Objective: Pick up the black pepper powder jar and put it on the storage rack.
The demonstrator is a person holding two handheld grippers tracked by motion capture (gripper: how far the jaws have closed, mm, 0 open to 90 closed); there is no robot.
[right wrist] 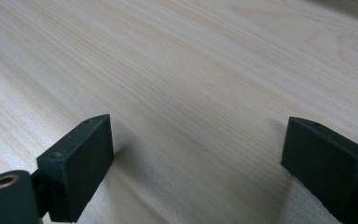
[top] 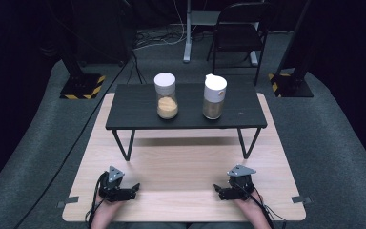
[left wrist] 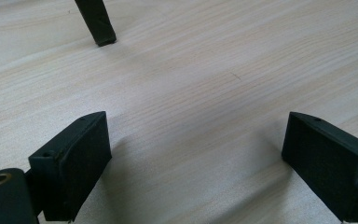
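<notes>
Both grippers rested low on the near edge of the light wooden counter (top: 181, 176), one at each side. The left gripper (top: 134, 188) had its jaws spread wide with nothing between them; in the left gripper view the left gripper (left wrist: 196, 154) showed bare wood grain between the two black pads. The right gripper (top: 218, 190) likewise stood wide open and empty, and the right gripper (right wrist: 198, 158) in its own view framed plain wood alone.

The nearest things were two jars, well apart from both sets of jaws, standing upright on a low black shelf (top: 138, 112) set across the far half of the counter. The left jar (top: 166, 96) had a white lid and held a pale orange-tan fill in its lower part. The right jar (top: 214, 97) had a white pouring cap and a darker brownish fill. What either fill was could not be made out.

One black shelf leg (left wrist: 96, 23) showed in the left gripper view, cut off at the top. The person's hands were cut off by the bottom edge of the high view.

The counter stood on grey carpet (top: 333, 143). A dark folding chair (top: 240, 31) and floor cables (top: 157, 38) lay behind, in a dim room.
</notes>
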